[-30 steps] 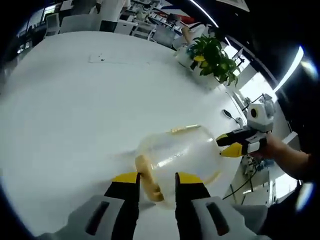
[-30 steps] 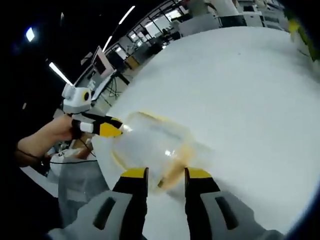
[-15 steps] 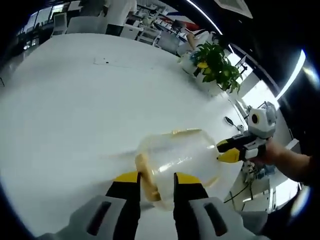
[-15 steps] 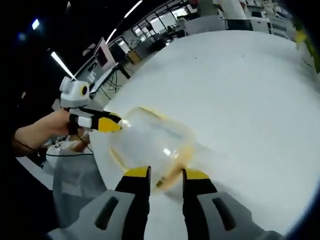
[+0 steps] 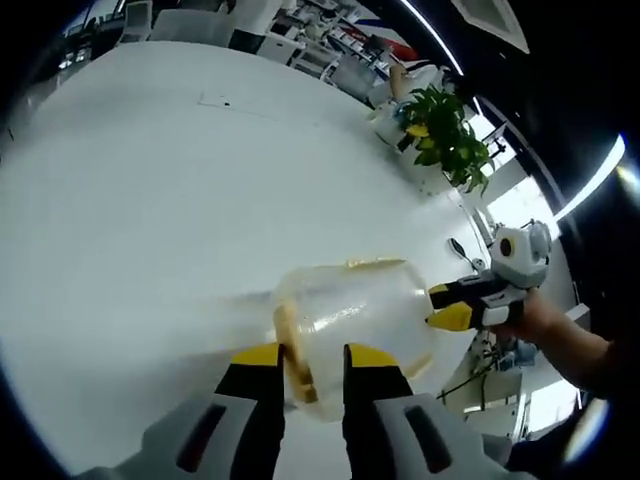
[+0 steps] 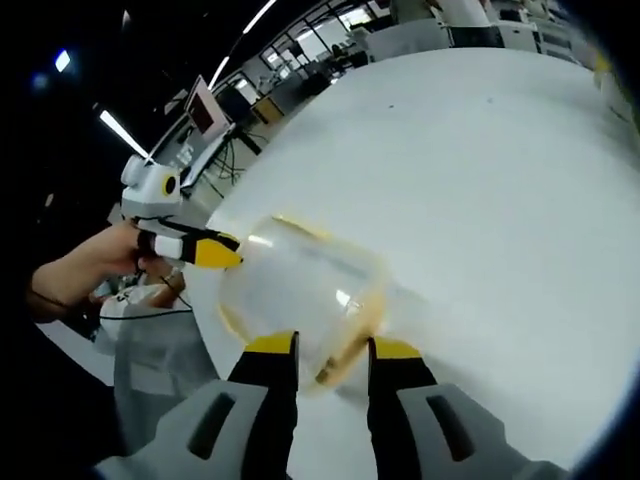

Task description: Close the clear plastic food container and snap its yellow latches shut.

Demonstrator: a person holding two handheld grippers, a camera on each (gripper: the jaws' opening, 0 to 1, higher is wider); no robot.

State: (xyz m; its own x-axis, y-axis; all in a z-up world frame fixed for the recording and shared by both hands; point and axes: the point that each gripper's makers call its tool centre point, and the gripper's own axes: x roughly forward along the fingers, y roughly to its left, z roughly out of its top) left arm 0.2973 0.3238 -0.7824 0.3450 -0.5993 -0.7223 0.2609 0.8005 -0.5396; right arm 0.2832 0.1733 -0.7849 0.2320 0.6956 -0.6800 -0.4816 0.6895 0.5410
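Note:
A clear plastic food container lies on the white table, and I hold it from both ends. Its yellow latch at the near end sits between the jaws of my left gripper, which is shut on it. At the far end the right gripper touches the container with its yellow tips. Seen from the other side, the container has a second yellow latch between the jaws of my right gripper, shut on it. The left gripper meets the far end.
A potted green plant stands at the table's far edge. A person's hand holds the left gripper, off the table edge. Desks, monitors and chairs fill the room beyond. Bare white table stretches past the container.
Both sets of jaws have narrowed slightly on the container's ends. The views have shifted a little with the hands. The container stays where it was on the table.

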